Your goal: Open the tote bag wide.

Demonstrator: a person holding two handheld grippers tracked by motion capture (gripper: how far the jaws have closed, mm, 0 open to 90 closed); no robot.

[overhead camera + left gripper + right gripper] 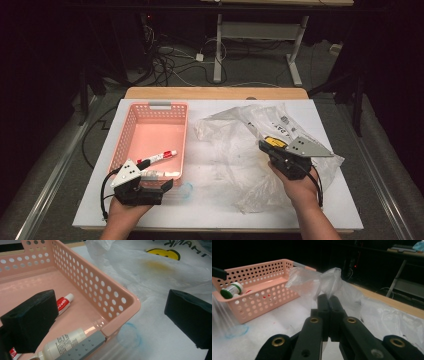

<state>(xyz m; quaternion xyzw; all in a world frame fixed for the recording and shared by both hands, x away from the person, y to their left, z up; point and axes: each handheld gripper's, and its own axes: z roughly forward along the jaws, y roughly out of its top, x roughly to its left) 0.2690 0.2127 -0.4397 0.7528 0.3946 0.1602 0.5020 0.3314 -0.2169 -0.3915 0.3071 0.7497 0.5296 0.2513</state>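
A: What does the right gripper (329,298) hold?
B: It pinches the bag (240,150), right of the basket (134,117).
A: And the left gripper (167,185)?
B: Wide, at the basket's near corner.

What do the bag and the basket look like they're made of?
Bag: thin plastic film, translucent white, glossy; it crumples and bunches where the right gripper pinches it. Basket: rigid moulded plastic, pink, smooth with a slight sheen; its walls show even rows of punched holes.
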